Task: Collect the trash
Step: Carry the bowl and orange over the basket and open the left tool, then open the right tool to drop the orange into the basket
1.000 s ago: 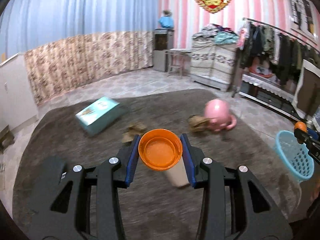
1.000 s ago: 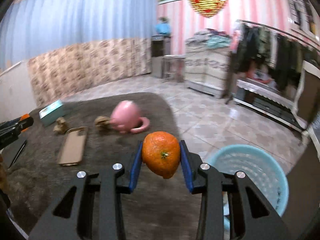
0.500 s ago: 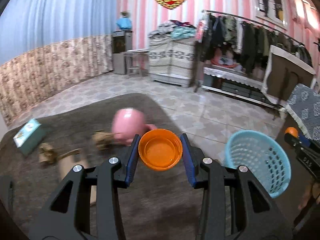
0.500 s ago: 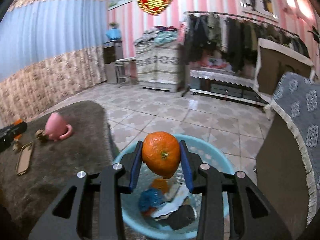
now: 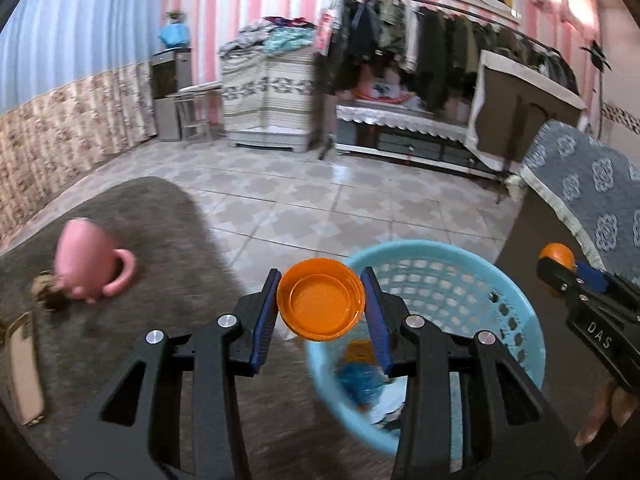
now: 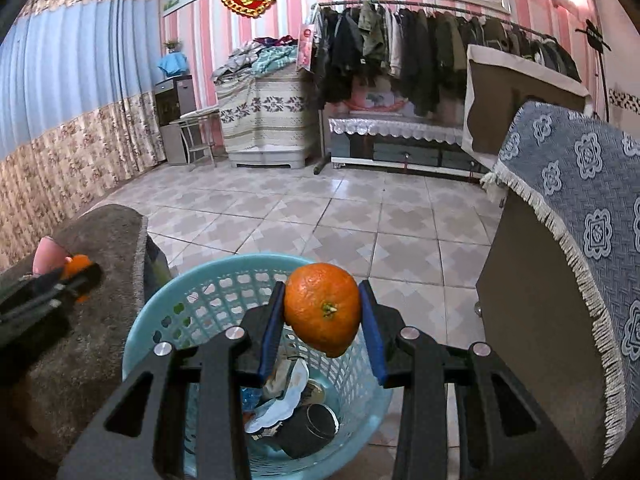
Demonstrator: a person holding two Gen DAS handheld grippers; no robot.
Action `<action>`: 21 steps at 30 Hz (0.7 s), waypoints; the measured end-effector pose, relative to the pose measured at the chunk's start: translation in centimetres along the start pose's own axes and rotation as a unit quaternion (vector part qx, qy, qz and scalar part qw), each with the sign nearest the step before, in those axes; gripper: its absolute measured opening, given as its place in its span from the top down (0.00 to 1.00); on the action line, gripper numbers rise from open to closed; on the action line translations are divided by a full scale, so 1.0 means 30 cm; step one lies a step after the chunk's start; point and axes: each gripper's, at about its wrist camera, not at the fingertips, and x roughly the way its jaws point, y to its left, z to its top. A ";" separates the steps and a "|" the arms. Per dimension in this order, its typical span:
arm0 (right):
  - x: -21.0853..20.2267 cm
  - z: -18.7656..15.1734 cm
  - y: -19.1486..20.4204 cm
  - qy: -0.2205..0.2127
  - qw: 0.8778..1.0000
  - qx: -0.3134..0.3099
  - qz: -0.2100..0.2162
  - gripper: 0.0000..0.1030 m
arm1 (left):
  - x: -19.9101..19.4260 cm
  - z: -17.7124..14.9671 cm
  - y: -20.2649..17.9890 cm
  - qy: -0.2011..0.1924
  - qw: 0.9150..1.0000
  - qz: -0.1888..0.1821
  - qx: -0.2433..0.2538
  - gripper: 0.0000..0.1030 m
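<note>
My left gripper (image 5: 321,300) is shut on an orange bottle cap (image 5: 320,298), held at the near left rim of a light blue plastic basket (image 5: 516,300). My right gripper (image 6: 322,312) is shut on an orange tangerine (image 6: 322,308) and holds it over the same basket (image 6: 160,312), which holds several pieces of trash (image 6: 288,404). The right gripper also shows at the right of the left wrist view (image 5: 558,262). The left gripper shows at the left of the right wrist view (image 6: 78,270).
A brown furry cloth covers the table (image 5: 152,216), with a pink mug (image 5: 86,256), a brown crumpled scrap (image 5: 46,290) and a beige phone case (image 5: 24,364) on it. A cabinet with a blue patterned cover (image 6: 560,240) stands right of the basket. Tiled floor (image 6: 320,208) lies beyond.
Both grippers have swung right from the table toward the basket. The right gripper with the tangerine is now over the basket; the left with the cap has reached its rim.
</note>
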 end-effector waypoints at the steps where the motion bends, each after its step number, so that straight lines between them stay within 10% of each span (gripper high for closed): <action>1: 0.007 -0.002 -0.007 0.004 1.000 0.004 -0.002 0.64 | 0.018 -0.002 -0.023 0.003 1.000 -0.007 0.005 0.62; 8: 0.021 -0.011 -0.043 0.011 1.000 0.017 -0.006 0.64 | 0.087 0.021 -0.094 0.011 1.000 -0.022 0.017 0.60; 12: 0.020 -0.007 -0.041 0.009 1.000 0.024 -0.002 0.64 | 0.076 0.043 -0.075 0.000 1.000 -0.015 0.006 0.24; 21: 0.021 -0.007 0.022 0.005 1.000 0.011 0.015 0.64 | 0.007 0.086 0.027 -0.034 0.998 0.044 -0.002 0.09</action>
